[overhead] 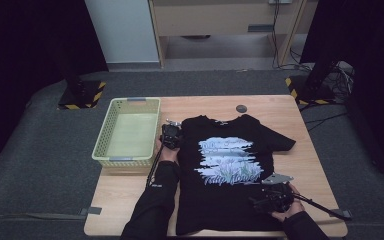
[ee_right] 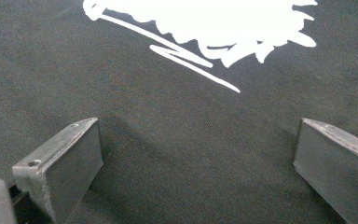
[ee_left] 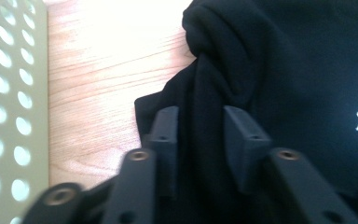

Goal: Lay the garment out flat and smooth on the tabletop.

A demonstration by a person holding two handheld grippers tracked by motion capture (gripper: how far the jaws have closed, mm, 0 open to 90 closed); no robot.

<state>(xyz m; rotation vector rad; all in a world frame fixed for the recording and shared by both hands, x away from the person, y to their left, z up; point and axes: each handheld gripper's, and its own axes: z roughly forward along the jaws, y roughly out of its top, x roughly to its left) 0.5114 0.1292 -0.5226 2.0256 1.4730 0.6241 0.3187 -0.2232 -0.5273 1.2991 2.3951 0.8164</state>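
Observation:
A black T-shirt (overhead: 215, 200) with a pale blue and white print (overhead: 228, 161) lies flat, front up, on the wooden table (overhead: 310, 165). My left gripper (overhead: 170, 136) is at the shirt's left sleeve; in the left gripper view its jaws (ee_left: 200, 126) are closed on a bunched ridge of the black sleeve cloth (ee_left: 209, 84). My right gripper (overhead: 269, 200) rests at the shirt's lower right edge. In the right gripper view it (ee_right: 196, 154) stands wide open over flat black cloth (ee_right: 168, 102), just below the white print (ee_right: 205, 18).
A pale green perforated basket (overhead: 130, 101) stands on the table's left side, close beside the left gripper; its wall (ee_left: 9, 93) is in the left gripper view. A small dark round disc (overhead: 241, 108) lies near the table's far edge. Bare wood lies right of the shirt.

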